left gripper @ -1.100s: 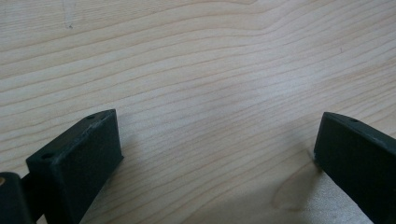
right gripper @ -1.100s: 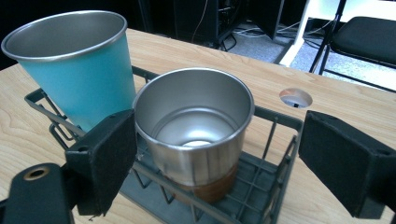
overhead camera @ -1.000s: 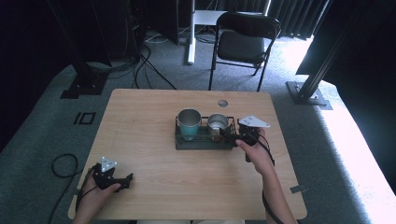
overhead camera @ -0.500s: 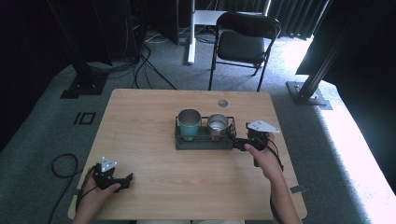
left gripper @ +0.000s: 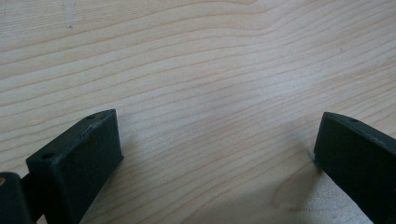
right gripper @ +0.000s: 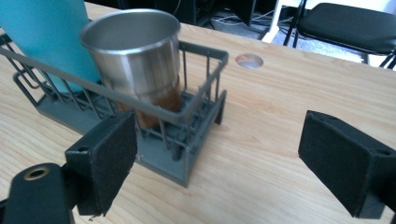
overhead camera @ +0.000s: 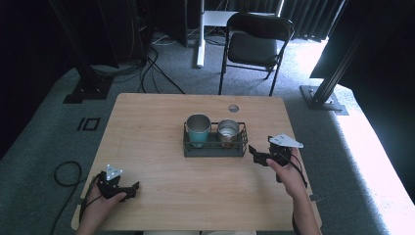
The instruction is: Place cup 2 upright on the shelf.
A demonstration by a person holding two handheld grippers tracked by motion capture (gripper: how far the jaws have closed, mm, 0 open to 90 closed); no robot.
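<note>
A dark wire rack (overhead camera: 214,149) stands at the table's middle and holds a teal cup (overhead camera: 198,129) on the left and a steel cup (overhead camera: 228,131) on the right, both upright. My right gripper (overhead camera: 255,153) rests just off the rack's right end, open and empty, apart from the rack. In the right gripper view the steel cup (right gripper: 135,60), teal cup (right gripper: 44,37) and rack (right gripper: 189,147) lie ahead of the spread jaws of my right gripper (right gripper: 224,158). My left gripper (overhead camera: 131,189) sits near the front left edge; the left gripper (left gripper: 215,154) stands open over bare wood.
A round cable hole (overhead camera: 233,108) is in the wooden table (overhead camera: 147,127) behind the rack. A black folding chair (overhead camera: 257,46) stands past the far edge. Cables lie on the floor to the left (overhead camera: 63,171).
My right gripper has drawn back from the steel cup at the rack's right end, moving right and toward the person. The left gripper has stayed put.
</note>
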